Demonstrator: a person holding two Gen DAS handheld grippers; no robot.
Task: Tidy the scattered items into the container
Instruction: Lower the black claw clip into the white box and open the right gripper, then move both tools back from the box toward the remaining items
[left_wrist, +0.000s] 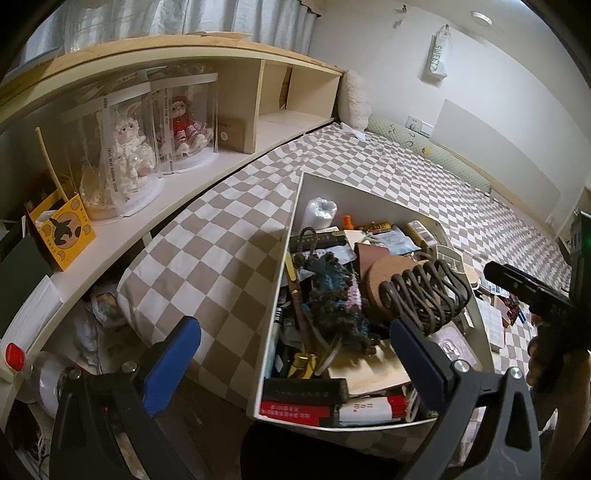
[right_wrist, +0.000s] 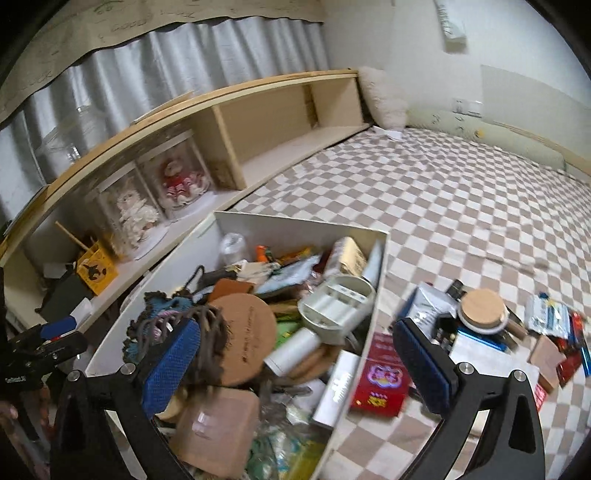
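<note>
A white box (left_wrist: 295, 206) on the checkered bed is piled with items: a cork coaster (left_wrist: 391, 273), a dark coiled cord (left_wrist: 424, 295), a knitted piece (left_wrist: 332, 295), books. It also shows in the right wrist view (right_wrist: 295, 225). My left gripper (left_wrist: 291, 350) is open and empty over the box's near left corner. My right gripper (right_wrist: 295, 365) is open and empty over the box's right wall. Scattered items lie on the bed right of the box: a red packet (right_wrist: 380, 380), a wooden-lidded jar (right_wrist: 482, 310), packets (right_wrist: 550, 317).
A wooden shelf (left_wrist: 177, 177) along the bed's left side holds two clear doll cases (left_wrist: 129, 155) and a yellow box (left_wrist: 66, 229). A fluffy pillow (right_wrist: 384, 96) lies at the head of the bed. The right gripper's body (left_wrist: 532, 291) shows in the left wrist view.
</note>
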